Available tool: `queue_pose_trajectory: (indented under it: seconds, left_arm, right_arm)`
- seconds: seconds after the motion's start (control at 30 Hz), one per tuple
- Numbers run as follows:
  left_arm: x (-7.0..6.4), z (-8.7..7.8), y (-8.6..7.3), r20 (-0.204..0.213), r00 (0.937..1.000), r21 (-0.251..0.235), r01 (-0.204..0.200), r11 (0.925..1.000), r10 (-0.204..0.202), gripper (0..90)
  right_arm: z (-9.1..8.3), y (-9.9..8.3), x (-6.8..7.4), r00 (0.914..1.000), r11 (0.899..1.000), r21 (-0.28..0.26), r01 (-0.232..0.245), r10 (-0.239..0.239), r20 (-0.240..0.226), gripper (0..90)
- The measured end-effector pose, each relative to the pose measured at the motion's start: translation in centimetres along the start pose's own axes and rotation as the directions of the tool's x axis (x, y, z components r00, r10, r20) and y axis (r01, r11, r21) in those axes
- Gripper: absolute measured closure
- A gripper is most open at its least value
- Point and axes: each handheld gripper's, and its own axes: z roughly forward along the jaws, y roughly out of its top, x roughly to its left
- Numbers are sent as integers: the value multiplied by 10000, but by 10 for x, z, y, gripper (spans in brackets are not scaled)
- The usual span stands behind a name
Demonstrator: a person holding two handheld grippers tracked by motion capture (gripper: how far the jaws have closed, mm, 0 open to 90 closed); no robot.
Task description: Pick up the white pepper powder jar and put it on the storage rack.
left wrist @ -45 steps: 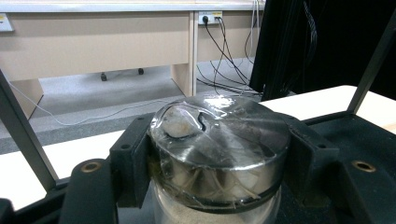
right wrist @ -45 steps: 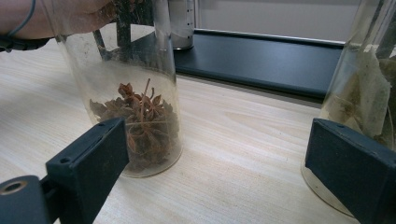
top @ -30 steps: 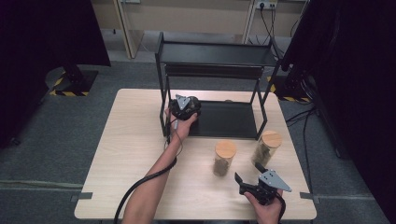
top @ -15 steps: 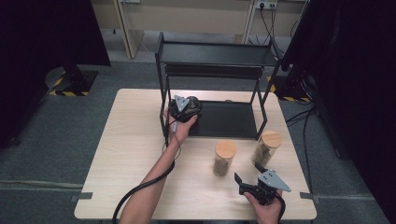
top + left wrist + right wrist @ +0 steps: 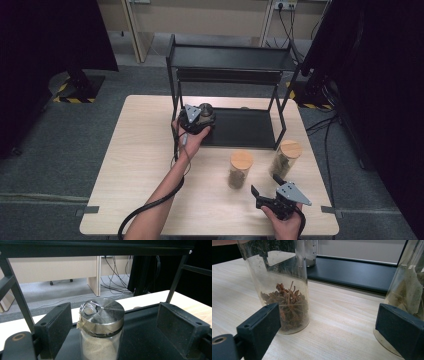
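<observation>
The metal-lidded jar [image 5: 101, 332] I'm working on stands upright on the lower shelf [image 5: 245, 131] of the black rack [image 5: 230, 60], at that shelf's left end, near the far middle of the tabletop [image 5: 135, 165]. It is clear glass with pale, sandy contents and a shiny silver lid with some tape around its rim. My left claw [image 5: 113, 327] is around it with the jaws apart: in the left gripper view the left pad stands just beside the glass and the right pad well clear of it, and I cannot tell whether the left pad is touching. From the high view my left claw [image 5: 198, 118] sits at the rack's front left post.

My right claw [image 5: 266, 192] is low near the tabletop's near right corner, jaws spread wide and gripping nothing. In the right gripper view it looks between two upright glass jars that stand on the tabletop in front of the rack. The star anise jar [image 5: 284, 292], with a wooden lid in the high view, is beyond the left jaw. The second wooden-lidded jar [image 5: 286, 157], holding pale greenish pieces, is closer to the right edge, behind the right jaw.
</observation>
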Motion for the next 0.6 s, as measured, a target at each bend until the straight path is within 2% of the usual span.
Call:
queue_pose_trajectory:
  seconds: [0.33,0.6]
  left_arm:
    - [0,-14,0,92,10000,-160,-26,9999,27,133]
    - [-4,-24,-1,366,9993,-128,-49,9999,54,133]
  right_arm:
    - [0,0,0,10000,10000,4,30,-30,1,64]
    - [0,0,0,10000,10000,10,23,-23,4,64]
